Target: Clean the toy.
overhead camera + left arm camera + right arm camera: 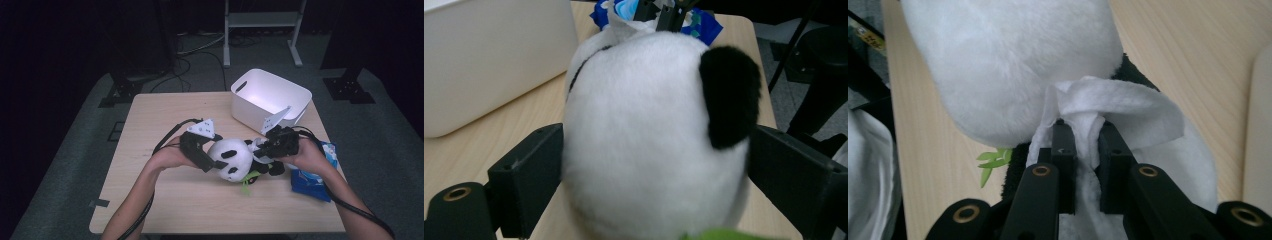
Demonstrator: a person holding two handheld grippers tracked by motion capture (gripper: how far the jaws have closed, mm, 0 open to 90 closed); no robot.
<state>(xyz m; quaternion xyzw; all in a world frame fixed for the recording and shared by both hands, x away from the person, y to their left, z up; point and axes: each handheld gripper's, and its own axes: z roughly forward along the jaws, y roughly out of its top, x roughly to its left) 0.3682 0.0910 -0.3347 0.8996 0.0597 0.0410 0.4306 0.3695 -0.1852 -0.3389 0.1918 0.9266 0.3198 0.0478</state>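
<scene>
A black-and-white panda plush (231,157) lies mid-table with a green leaf sprig (247,179) under it. My left gripper (212,165) is shut on the panda's head (649,135), one jaw pressed into each side of it. My right gripper (260,150) comes in from the right, shut on a crumpled white wipe (1118,107). The wipe bunches up between the jaws (1084,132) and touches the plush's white fur (1013,60). The leaf sprig (993,162) shows below the plush in the right gripper view.
A white plastic bin (270,95) stands at the table's back right, close behind my right gripper. A blue wipe packet (312,180) lies near the right edge. Bare wooden tabletop (150,200) runs along the left and front. The floor behind holds cables and stand legs.
</scene>
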